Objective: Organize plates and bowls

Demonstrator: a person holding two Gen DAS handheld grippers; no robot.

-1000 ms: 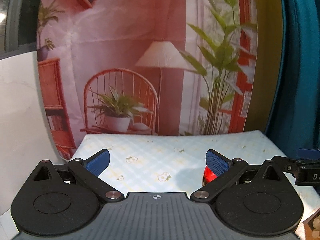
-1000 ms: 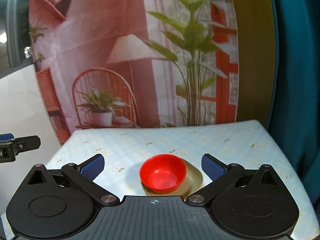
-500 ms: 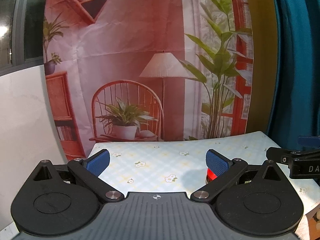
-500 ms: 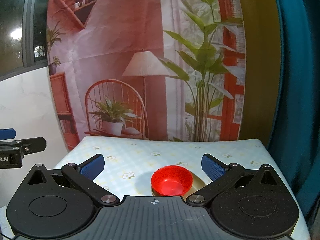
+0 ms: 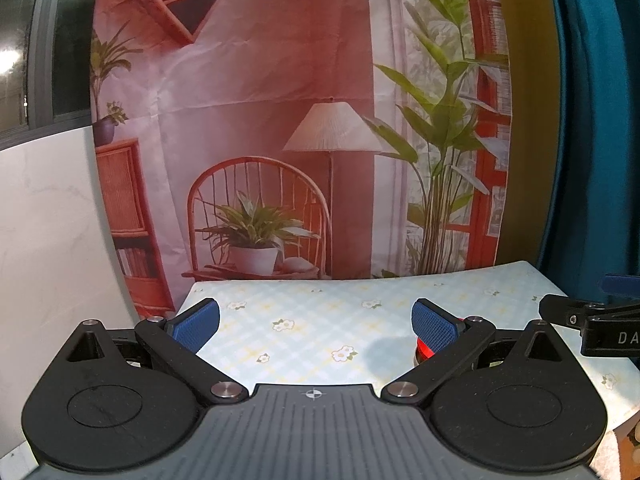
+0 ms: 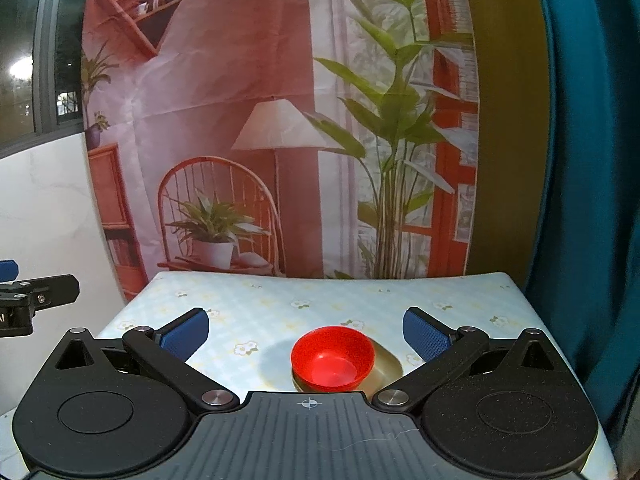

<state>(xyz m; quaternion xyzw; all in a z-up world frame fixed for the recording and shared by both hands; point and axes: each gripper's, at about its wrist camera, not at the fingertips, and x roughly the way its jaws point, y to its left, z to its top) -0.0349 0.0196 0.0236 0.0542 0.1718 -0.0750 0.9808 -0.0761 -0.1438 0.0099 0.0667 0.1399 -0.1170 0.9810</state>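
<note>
Both tools stand spread wide and empty: the right gripper (image 6: 306,332) hovers above a red bowl (image 6: 333,357) resting on what appears to be a gold plate (image 6: 386,366), while the left gripper (image 5: 316,320) hangs nearby, touching nothing. The dishes sit on a floral tablecloth (image 6: 320,300) before a printed backdrop (image 6: 260,120) and teal curtain (image 6: 592,160).

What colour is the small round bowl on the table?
The small round bowl is bright red; it sits on an olive-gold plate, seen best in the right wrist view.
</note>
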